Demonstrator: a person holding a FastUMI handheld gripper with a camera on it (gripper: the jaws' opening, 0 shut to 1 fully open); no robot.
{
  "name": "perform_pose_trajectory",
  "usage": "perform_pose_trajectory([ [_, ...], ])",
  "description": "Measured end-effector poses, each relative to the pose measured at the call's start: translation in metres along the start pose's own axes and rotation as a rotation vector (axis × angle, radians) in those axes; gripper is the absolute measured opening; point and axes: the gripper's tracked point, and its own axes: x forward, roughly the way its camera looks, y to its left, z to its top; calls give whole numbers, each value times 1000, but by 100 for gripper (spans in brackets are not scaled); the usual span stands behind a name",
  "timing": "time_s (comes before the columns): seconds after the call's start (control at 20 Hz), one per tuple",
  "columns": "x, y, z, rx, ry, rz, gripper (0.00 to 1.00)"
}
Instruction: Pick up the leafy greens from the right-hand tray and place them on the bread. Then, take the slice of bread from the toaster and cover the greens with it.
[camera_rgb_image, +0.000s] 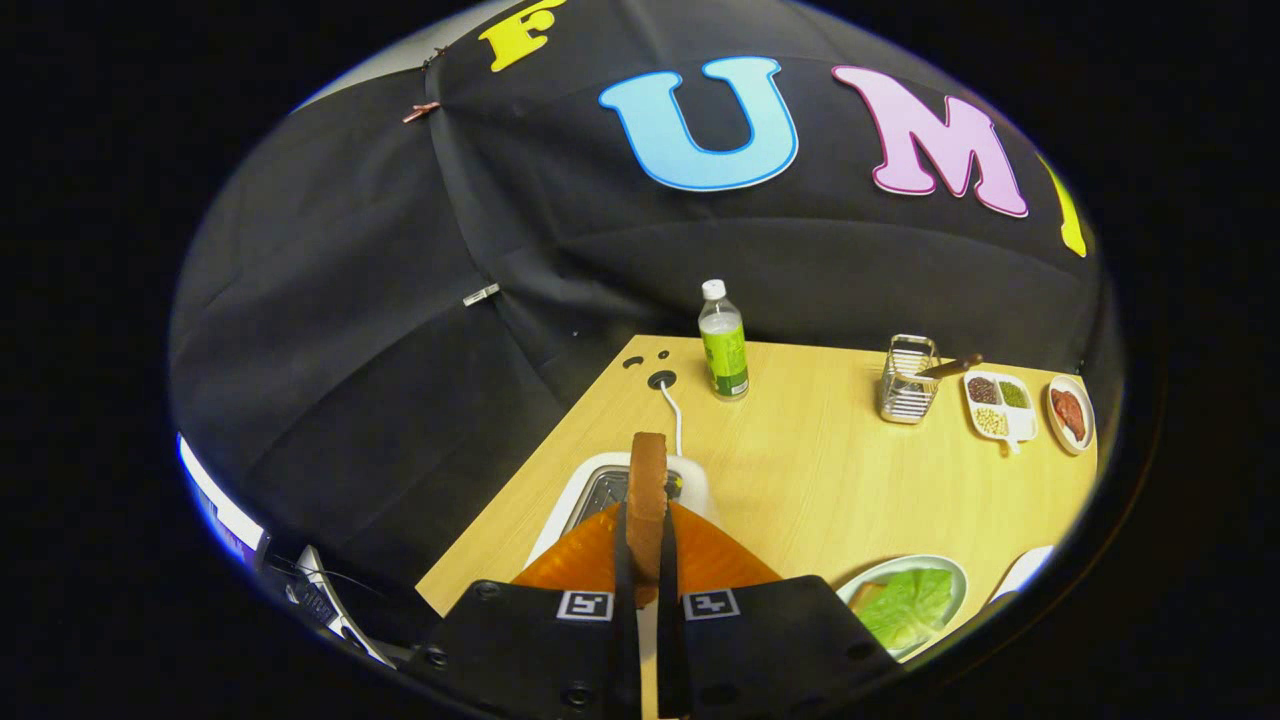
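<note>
Toaster (600, 490) mostly behind the fingers (590, 560); bread slice (647, 500) bottom hidden.

I held my gripper (646, 560) pointing forward and tilted slightly downward, its two fingers (625, 560) drawn close together, nearly parallel, both pressing on the bread slice (647, 500) that stood upright on edge between them.

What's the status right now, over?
Gripper shut on bread slice, above toaster. Greens already on plate. Nothing in between.
</note>
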Motion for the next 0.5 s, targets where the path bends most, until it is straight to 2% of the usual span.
perform_pose_trajectory([
  [0.25, -32, -42, 23, 23, -54, -42, 11],
  [0.5, -58, -114, 8, 82, -49, -135, 11],
])
